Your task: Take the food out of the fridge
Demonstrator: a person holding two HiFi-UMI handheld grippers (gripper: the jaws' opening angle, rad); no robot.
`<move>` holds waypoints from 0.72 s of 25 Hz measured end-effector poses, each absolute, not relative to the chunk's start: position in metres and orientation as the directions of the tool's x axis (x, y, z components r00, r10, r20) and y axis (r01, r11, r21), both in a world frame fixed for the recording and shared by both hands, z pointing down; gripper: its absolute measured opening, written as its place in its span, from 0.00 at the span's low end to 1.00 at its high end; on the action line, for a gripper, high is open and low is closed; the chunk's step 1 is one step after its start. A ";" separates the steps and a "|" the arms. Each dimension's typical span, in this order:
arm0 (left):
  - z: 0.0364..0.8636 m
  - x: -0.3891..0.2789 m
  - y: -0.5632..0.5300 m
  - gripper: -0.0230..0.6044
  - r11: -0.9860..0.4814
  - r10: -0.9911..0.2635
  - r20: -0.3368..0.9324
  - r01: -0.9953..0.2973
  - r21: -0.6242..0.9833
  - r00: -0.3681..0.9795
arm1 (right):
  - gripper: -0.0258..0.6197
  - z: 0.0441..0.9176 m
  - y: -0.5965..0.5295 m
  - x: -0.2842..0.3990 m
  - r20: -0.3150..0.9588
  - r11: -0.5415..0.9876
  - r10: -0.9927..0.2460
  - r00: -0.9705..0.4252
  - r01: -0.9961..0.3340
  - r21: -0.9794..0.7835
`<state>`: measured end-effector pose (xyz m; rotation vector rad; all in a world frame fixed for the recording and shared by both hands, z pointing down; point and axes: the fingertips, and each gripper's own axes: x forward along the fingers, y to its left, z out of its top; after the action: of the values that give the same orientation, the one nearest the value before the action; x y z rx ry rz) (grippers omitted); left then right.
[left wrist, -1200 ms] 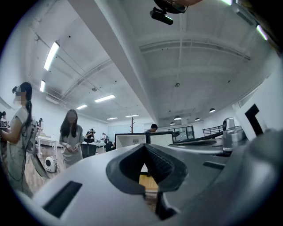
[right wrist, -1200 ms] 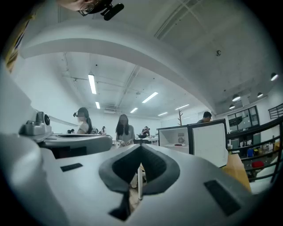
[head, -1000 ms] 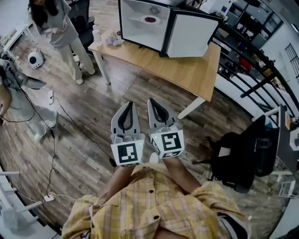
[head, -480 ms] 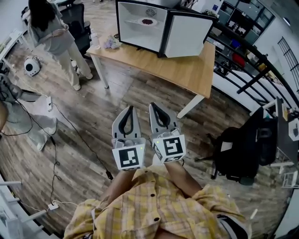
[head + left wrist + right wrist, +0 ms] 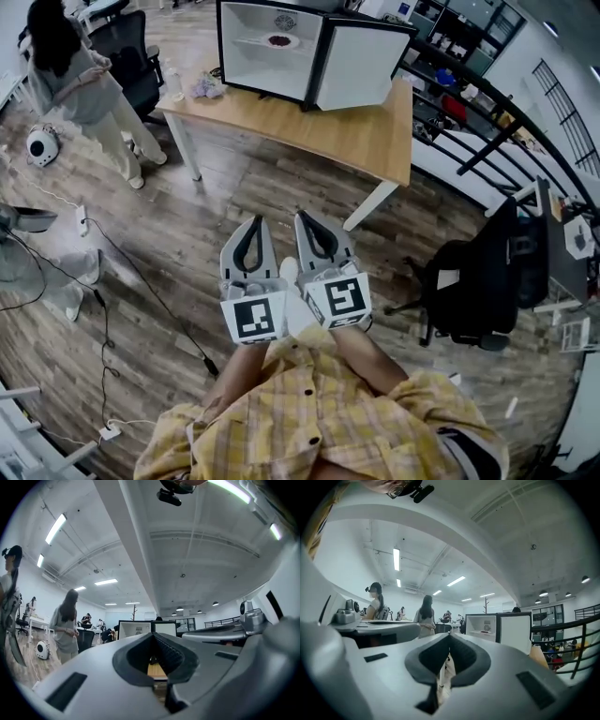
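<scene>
The food [image 5: 278, 40] is a small dark heap on a white plate [image 5: 262, 39]; the plate sits on a shelf in the upper part of the fridge [image 5: 246, 67], whose inside is white and otherwise bare; the fridge door [image 5: 361, 66] hangs wide open on the right side; the fridge stands at the far edge of a wooden table [image 5: 323, 131], with a crumpled pale bundle [image 5: 206, 86] on the tabletop just beside its left wall; a person [image 5: 80, 84] in light clothes stands off the table's left end, next to a dark office chair [image 5: 131, 58]; a round white device [image 5: 42, 147] lies on the plank floor [image 5: 187, 234] near that person, and cables [image 5: 141, 286] trail across the boards; a black chair [image 5: 478, 281] stands to the right, below a dark railing [image 5: 487, 141]

Both grippers are well apart from the table, held side by side in front of the wearer's yellow checked shirt [image 5: 319, 412] and pointing toward the fridge; the left gripper [image 5: 256, 223] has its jaws pressed together with nothing between them, as its own view confirms, the table edge showing only through the gap behind the tips; the right gripper [image 5: 303, 217] is likewise closed and empty, its tips meeting in the right gripper view with the open fridge in the distance beyond them; neither gripper touches the other or any object
</scene>
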<state>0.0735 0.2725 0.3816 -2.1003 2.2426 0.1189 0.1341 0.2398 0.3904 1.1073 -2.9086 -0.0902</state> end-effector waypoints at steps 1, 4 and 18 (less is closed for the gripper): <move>0.383 0.071 0.270 0.05 0.060 -0.993 -0.098 -0.998 0.009 -0.060 | 0.05 0.391 0.238 0.130 0.005 0.747 -0.664 -0.748 -0.662 0.063; 0.388 0.064 0.258 0.05 0.048 -0.995 -0.089 -0.999 0.006 -0.048 | 0.05 0.393 0.229 0.119 0.010 0.748 -0.662 -0.749 -0.660 0.069; 0.391 -0.026 0.105 0.05 0.032 -0.995 -0.093 -0.998 -0.045 -0.028 | 0.05 0.390 0.077 0.020 -0.033 0.749 -0.658 -0.752 -0.659 0.067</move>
<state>-0.0257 0.1050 0.3908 -2.1188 2.1842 0.0499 0.0196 0.0774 0.3898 1.1084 -2.9450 -0.1164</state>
